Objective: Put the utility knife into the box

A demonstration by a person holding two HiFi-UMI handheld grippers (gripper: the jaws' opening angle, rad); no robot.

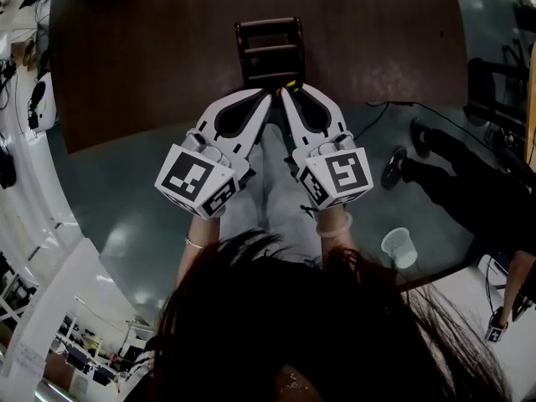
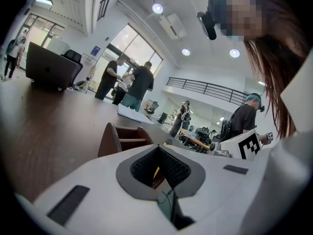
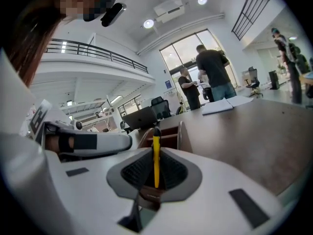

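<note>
A dark wooden box [image 1: 268,48] with open slots stands at the near edge of the brown table [image 1: 151,57]. Both grippers point at it from just in front, tips almost touching each other. My right gripper [image 1: 286,95] is shut on the yellow utility knife [image 1: 290,83]. In the right gripper view the knife [image 3: 156,160] stands upright between the pads, its black tip just before the box [image 3: 168,131]. My left gripper [image 1: 266,100] is shut with nothing seen in it. In the left gripper view a sliver of the yellow knife [image 2: 156,172] shows past the jaws, with the box [image 2: 122,138] beyond.
A white mesh bin [image 1: 400,246] stands on the floor at the right, near a seated person's black-clad legs [image 1: 452,174]. A cable runs over the floor. A laptop [image 2: 49,67] sits farther along the table, and several people stand beyond it.
</note>
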